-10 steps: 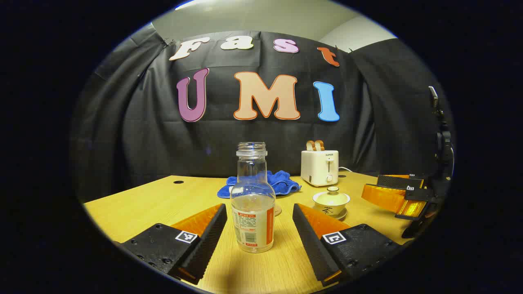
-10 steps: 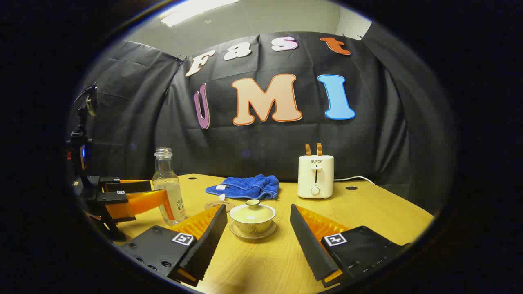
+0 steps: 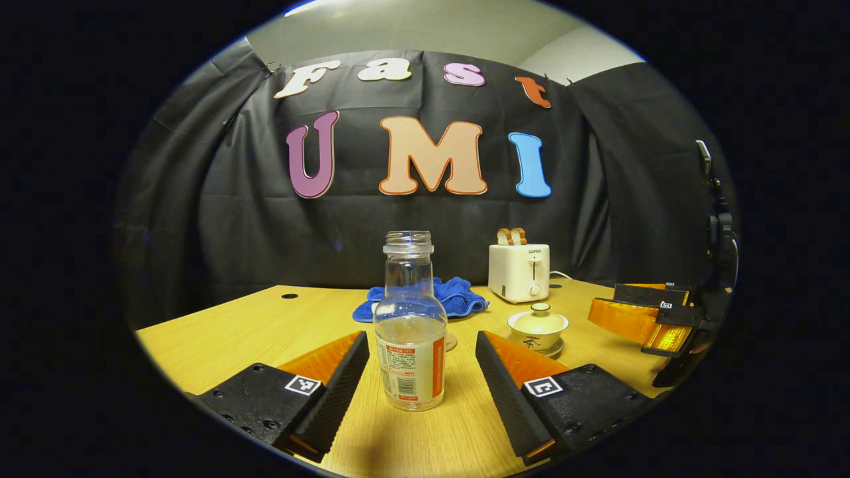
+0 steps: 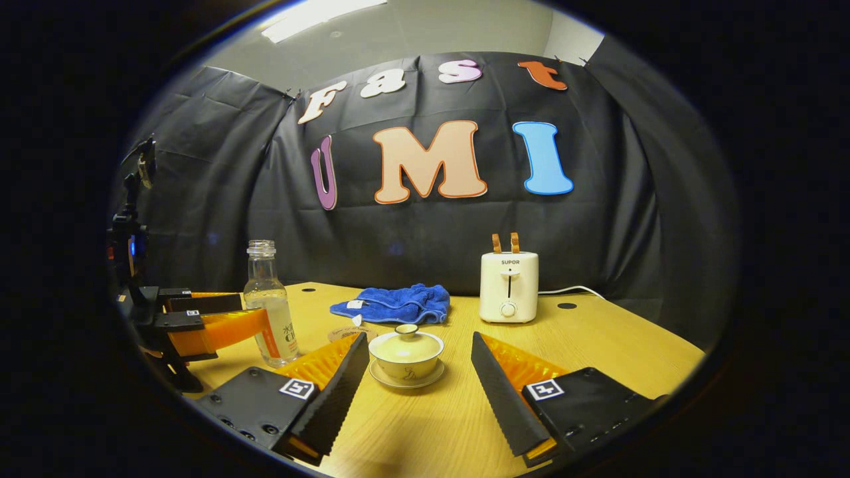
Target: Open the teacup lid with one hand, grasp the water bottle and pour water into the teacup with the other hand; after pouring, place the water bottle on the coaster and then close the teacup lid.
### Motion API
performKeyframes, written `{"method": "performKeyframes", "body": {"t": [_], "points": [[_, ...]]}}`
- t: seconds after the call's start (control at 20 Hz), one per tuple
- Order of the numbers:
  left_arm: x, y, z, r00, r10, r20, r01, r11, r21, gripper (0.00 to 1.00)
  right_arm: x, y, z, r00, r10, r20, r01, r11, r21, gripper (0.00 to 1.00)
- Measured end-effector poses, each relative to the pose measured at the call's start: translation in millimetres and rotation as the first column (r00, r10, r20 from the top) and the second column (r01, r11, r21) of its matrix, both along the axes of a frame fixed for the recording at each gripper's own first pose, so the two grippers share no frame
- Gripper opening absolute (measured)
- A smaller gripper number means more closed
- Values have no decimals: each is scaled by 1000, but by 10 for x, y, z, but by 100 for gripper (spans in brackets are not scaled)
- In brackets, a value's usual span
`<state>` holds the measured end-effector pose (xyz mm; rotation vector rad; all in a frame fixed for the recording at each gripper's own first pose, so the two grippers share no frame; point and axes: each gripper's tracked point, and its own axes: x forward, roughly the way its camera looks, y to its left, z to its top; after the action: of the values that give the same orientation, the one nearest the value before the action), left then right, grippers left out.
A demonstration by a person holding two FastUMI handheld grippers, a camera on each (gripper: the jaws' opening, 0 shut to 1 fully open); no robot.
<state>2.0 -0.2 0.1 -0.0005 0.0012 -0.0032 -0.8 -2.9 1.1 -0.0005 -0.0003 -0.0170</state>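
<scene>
The left hand-held gripper is hovering low over the wooden surface with its fingers spread apart, the uncapped water bottle standing upright between them without touching either one. Bare wood is lying open on both sides of the bottle. The right hand-held gripper is likewise holding its fingers wide, framing the teacup, which is sitting on its saucer with the lid on, clear of both fingers. A round coaster is lying between bottle and cup, near the blue cloth. A toaster is standing toward the far edge, with open surface stretching to its right.
</scene>
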Motion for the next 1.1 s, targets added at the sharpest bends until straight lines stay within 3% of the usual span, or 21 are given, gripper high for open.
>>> {"method": "performKeyframes", "body": {"t": [0.35,0.45,0.5,0.7,0.85,1.1], "points": [[-17,26,1,1000,10,1,-10,1000,0,94,0,0,6,1000,0,0,0,1000,0,98],[-9,15,-5,1000,10,0,-10,1000,0,94,-2,-4,9,1000,0,-1,0,1000,0,94],[-16,19,-8,1000,10,0,-10,1000,-1,94,-4,-1,2,1000,0,0,0,1000,0,98],[-13,18,-4,1000,10,1,-10,1000,0,94,-5,-1,4,1000,1,0,-1,1000,0,99],[-8,16,-3,1000,11,1,-11,1000,0,94,10,109,-15,998,58,-9,-58,998,5,99],[-15,22,1,1000,12,1,-12,1000,0,94,105,116,-40,998,63,-22,-63,998,4,99]]}}
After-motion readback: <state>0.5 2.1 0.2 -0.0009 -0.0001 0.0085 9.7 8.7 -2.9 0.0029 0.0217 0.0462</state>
